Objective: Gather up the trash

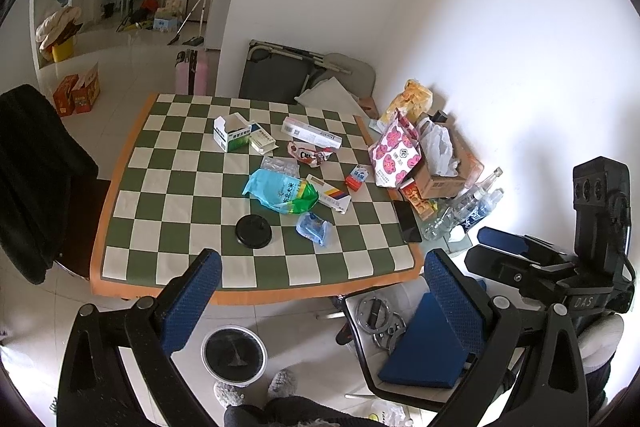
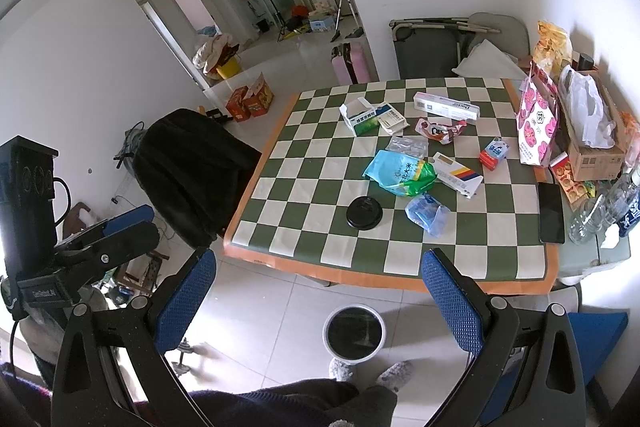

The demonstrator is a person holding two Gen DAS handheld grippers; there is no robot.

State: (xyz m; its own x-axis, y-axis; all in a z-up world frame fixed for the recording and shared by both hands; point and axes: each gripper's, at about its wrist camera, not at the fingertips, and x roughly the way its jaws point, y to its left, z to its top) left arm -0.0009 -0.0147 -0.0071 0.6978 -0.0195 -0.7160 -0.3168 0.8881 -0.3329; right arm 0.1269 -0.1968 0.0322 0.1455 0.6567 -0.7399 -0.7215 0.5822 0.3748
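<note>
Trash lies on the checkered tablecloth: a black lid, a blue-green rice bag, a crumpled blue wrapper, a white striped box, a red wrapper, a small red carton and open medicine boxes. A white bin stands on the floor before the table. My left gripper and right gripper are both open and empty, held above the floor short of the table's near edge.
At the table's right edge are a floral bag, a cardboard box with a plastic bag, clear bottles and a black phone. A black-draped chair stands left. A blue-cushioned chair is below right.
</note>
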